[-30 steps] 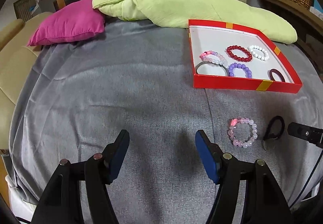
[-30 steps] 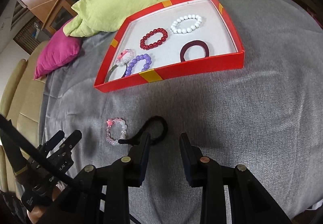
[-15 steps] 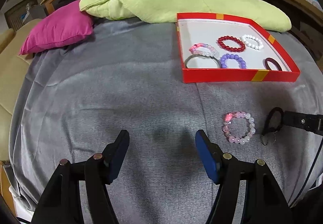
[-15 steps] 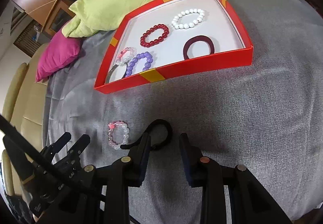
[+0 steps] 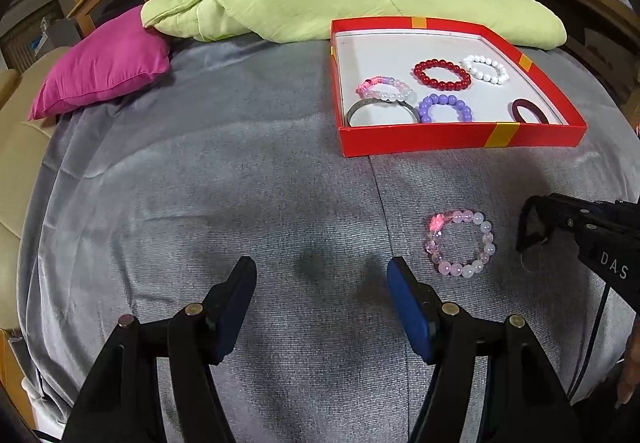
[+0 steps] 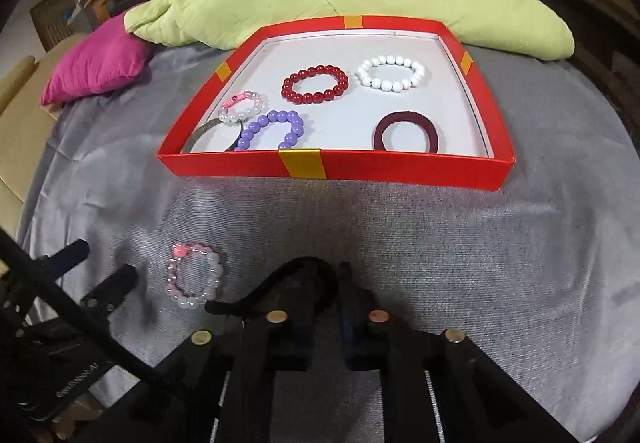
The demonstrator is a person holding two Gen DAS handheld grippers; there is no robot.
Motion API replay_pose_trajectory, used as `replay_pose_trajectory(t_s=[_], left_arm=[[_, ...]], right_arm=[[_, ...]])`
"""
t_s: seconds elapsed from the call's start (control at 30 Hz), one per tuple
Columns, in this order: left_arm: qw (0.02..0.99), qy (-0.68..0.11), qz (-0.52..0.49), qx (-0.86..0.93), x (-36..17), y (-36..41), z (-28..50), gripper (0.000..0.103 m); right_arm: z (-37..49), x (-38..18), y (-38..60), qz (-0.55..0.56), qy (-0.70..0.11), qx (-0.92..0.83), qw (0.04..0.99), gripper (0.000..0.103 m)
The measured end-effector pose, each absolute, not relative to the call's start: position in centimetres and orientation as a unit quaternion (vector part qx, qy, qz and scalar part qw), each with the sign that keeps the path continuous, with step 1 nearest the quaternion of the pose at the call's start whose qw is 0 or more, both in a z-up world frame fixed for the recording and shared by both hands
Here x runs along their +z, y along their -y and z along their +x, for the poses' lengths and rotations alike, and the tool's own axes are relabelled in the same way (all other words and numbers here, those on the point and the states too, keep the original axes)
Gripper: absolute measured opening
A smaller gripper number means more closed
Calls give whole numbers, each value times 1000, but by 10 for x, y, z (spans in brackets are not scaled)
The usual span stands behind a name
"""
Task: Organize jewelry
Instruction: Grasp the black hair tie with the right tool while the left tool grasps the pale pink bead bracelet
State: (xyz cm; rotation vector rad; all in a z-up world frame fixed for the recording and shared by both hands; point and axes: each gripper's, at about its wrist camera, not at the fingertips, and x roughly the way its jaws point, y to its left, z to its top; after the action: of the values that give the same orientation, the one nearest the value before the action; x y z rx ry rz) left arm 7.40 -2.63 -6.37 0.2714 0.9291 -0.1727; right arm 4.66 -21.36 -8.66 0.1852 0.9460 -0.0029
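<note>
Right gripper (image 6: 338,283) has just been closing, jaws now clamped on the black hair tie (image 6: 280,285) on the grey cover. Red box (image 6: 336,173) lies straight ahead beyond its tips (left gripper (image 5: 320,283) gapes empty; pink bracelet (image 5: 460,243) ahead-right).

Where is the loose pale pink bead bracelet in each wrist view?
Left wrist: pale pink bracelet lower right on the grey cover, just right of the left gripper.
Right wrist: lower left, beside the black hair tie.
Shared landmark: red tray beyond it.
</note>
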Motion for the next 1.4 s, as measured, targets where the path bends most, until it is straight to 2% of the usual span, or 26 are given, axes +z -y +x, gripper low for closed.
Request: replay_pose_trajectory(t_s=[0.8, 1.4], left_arm=[[878, -445, 146, -99, -65, 42, 74, 69], [869, -454, 90, -173, -65, 43, 84, 68]], right_arm=[[39, -85, 255, 120, -454, -21, 883, 8], [35, -87, 260, 128, -459, -9, 879, 8]])
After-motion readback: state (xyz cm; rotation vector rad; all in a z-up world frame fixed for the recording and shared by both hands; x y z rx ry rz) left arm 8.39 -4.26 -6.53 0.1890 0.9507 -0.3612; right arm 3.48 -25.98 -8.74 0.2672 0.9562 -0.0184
